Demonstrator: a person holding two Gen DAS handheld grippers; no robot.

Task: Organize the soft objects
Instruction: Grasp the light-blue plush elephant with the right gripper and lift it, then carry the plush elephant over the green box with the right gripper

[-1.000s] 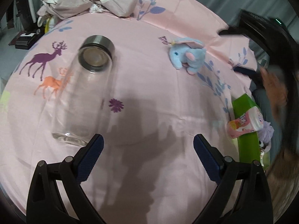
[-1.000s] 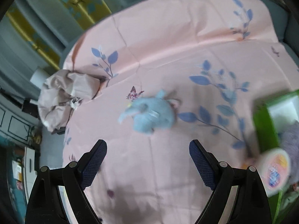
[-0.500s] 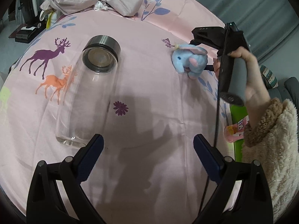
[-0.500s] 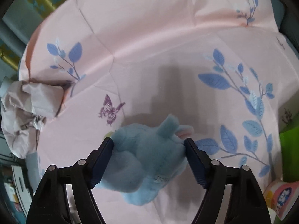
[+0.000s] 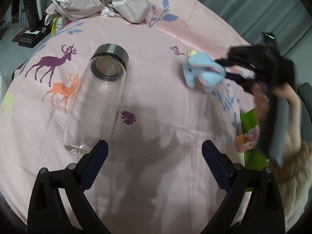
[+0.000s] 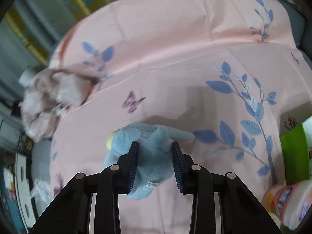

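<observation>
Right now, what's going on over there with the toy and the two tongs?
The right tongs are closing on the blue plush elephant, their pads squeezing its body above the pink printed sheet. The left tongs hang open and empty near the lying glass bottle. A green box sits at the right edge.

A pink printed sheet (image 5: 156,39) with deer, leaves and butterflies covers the surface. Grey-blue curtains (image 5: 243,5) hang at one o'clock in the left wrist view; what may be a dark low cabinet (image 5: 31,37) stands at ten o'clock.
</observation>
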